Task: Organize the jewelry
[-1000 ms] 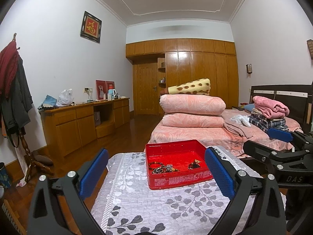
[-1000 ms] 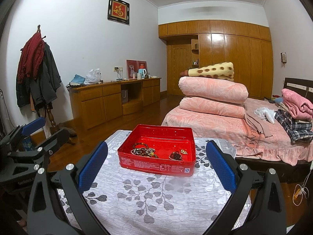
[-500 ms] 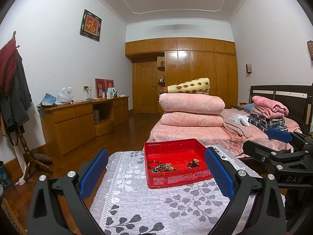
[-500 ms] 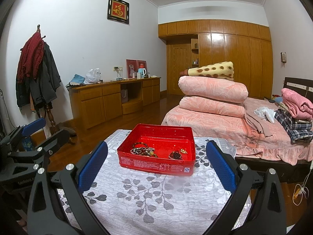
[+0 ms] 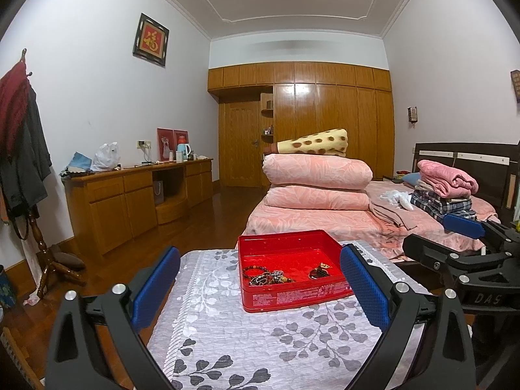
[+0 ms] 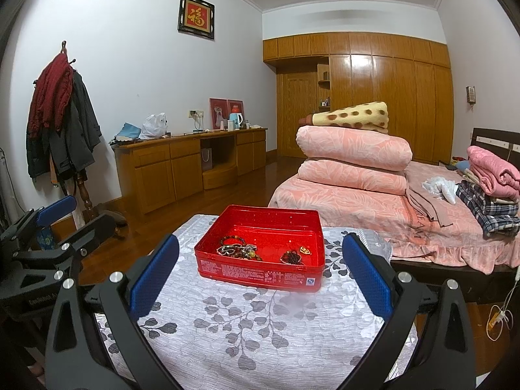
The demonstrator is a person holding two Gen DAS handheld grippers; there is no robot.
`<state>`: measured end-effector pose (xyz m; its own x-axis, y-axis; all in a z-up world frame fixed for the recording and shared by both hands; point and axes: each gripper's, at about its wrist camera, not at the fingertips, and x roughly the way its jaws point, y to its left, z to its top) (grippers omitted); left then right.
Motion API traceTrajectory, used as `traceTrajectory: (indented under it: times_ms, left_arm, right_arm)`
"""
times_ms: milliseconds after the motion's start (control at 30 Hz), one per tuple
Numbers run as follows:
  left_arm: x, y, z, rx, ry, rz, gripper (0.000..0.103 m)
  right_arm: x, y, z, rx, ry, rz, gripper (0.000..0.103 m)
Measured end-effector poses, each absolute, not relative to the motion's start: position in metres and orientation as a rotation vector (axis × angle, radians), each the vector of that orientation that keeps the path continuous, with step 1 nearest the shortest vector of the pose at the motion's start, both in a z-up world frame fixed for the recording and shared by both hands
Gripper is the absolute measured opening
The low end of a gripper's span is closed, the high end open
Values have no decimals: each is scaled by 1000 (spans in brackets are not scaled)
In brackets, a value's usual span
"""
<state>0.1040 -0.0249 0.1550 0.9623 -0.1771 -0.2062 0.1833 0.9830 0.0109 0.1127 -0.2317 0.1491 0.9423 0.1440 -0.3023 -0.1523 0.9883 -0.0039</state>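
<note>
At the far left a coat rack (image 6: 61,123) carries a red scarf and dark jackets against the white wall. Next comes a long wooden sideboard (image 6: 182,165) with a white plastic bag and a kettle on top. In the foreground stands the bench (image 6: 260,321), covered with a grey cloth printed with leaves. The left tool (image 5: 258,287) hovers above the near end of the bench, its blue pads (image 5: 156,287) spread wide with nothing between them. A red tin (image 6: 260,271) sits open on the cloth, ahead of both tools and apart from them. The jewelry lies inside it: a tangle of beaded bracelets (image 6: 237,250) toward the left of the tin floor, and a dark beaded piece with a small gold item (image 6: 294,255) toward the right. The right tool (image 6: 260,279) is also held wide and grips nothing. Right of the bench is a bed (image 6: 406,224) with stacked pink quilts, a spotted blanket and folded clothes.
</note>
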Motion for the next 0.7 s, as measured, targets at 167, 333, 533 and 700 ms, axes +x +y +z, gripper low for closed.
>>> traceTrajectory:
  times_ms: [167, 333, 533, 700]
  left_arm:
    - [105, -24, 155, 25, 208, -187, 97]
    - [106, -27, 154, 24, 213, -195, 97]
    - [106, -26, 154, 22, 213, -196, 97]
    - [106, -26, 154, 22, 213, -196, 97]
  right_arm:
    - [113, -232, 149, -27, 306, 151, 97]
    - [113, -231, 148, -27, 309, 149, 97]
    - [113, -231, 148, -27, 309, 149, 97]
    - [113, -231, 147, -27, 310, 149, 97]
